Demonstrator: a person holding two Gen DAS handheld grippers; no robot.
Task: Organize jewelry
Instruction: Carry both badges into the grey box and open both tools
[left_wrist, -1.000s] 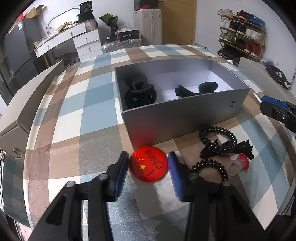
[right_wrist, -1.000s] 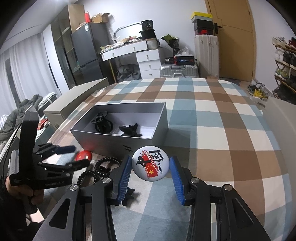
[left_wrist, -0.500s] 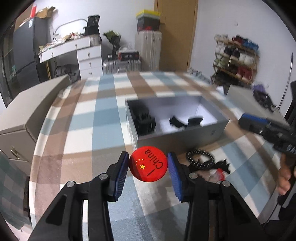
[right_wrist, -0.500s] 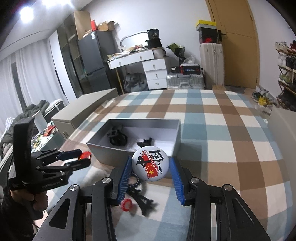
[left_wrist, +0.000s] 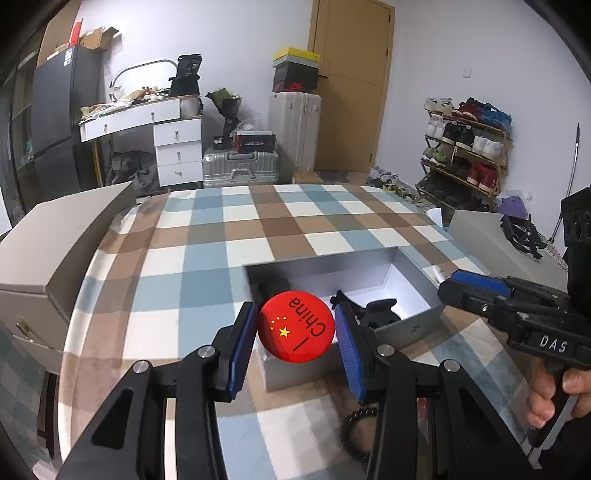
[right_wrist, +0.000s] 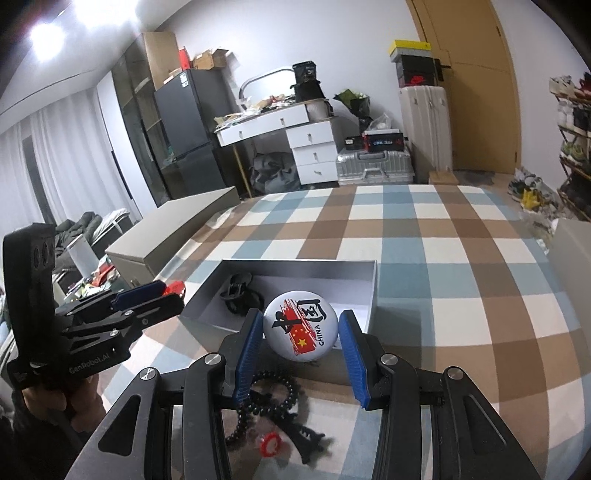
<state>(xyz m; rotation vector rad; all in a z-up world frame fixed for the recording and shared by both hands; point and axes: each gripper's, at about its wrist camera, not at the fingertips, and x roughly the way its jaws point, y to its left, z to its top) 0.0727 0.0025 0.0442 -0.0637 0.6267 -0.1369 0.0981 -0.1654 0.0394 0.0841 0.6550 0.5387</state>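
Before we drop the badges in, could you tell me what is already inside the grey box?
Inside the grey box lie black hair accessories. The white badge and red badge cover part of its floor.

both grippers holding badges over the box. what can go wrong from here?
1. The red badge in the left gripper hangs near the grey box's front wall; released here, it might land outside.
2. The right gripper holds the white badge only by its rim, so it could slip or twist.
3. Both grippers converge on one box and might collide.
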